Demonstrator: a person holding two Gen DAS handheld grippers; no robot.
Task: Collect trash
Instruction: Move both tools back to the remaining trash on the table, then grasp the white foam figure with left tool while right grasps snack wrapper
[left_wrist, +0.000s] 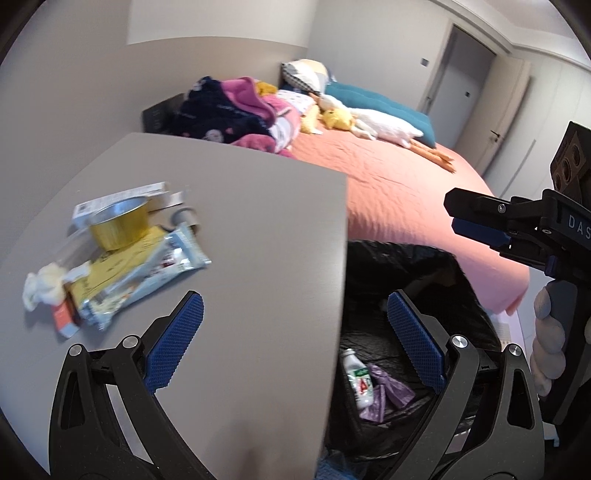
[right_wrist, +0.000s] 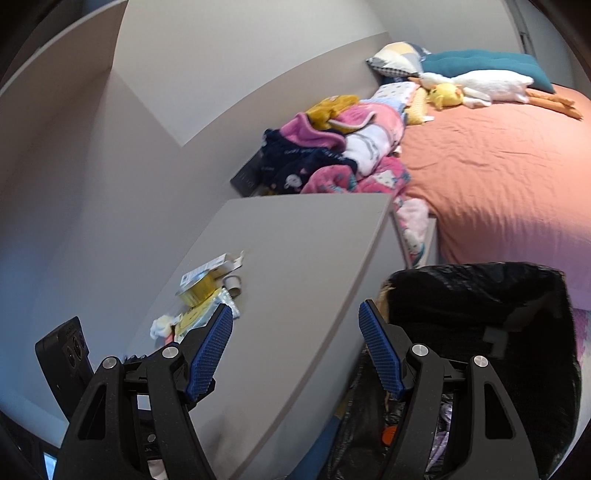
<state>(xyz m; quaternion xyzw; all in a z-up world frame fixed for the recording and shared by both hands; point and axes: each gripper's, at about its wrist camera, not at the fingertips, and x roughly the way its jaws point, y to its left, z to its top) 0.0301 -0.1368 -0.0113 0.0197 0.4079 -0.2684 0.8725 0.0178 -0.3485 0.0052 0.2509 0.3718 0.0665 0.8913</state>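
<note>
Left wrist view: my left gripper (left_wrist: 295, 325) spread wide, nothing between the blue cross-hatched pads, one finger over the grey tabletop, the other over the bin. Matte grey table (left_wrist: 236, 206) smooth, rounded edge. Just past its edge, below, the black-bagged bin (left_wrist: 454, 273), crinkly glossy plastic liner; inside it a small white bottle (left_wrist: 357, 380) with a green-red label lying next to a crumpled purple wrapper (left_wrist: 388, 391). Trash pile (left_wrist: 110, 258) on the table's left side: shiny gold foil cup (left_wrist: 118, 225) on top of flat yellow and pale-blue foil packets, a wadded white tissue (left_wrist: 40, 288) at the left end, a white cardboard box (left_wrist: 122, 199) behind. My right gripper (left_wrist: 480, 225) shows side-on at the right edge, hand (left_wrist: 550, 339) wrapped on its handle.

Right wrist view: right gripper (right_wrist: 295, 347) jaws wide apart, empty, straddling the table edge (right_wrist: 295, 266) and the bin (right_wrist: 480, 295). Same trash pile (right_wrist: 199, 299) sits left of the left pad, untouched. Beyond: bed (right_wrist: 498, 177) with wrinkled salmon sheet, heap of fleecy pink and navy clothes (right_wrist: 332, 155), white plush goose (right_wrist: 487, 86), teal cushion (right_wrist: 480, 61).
</note>
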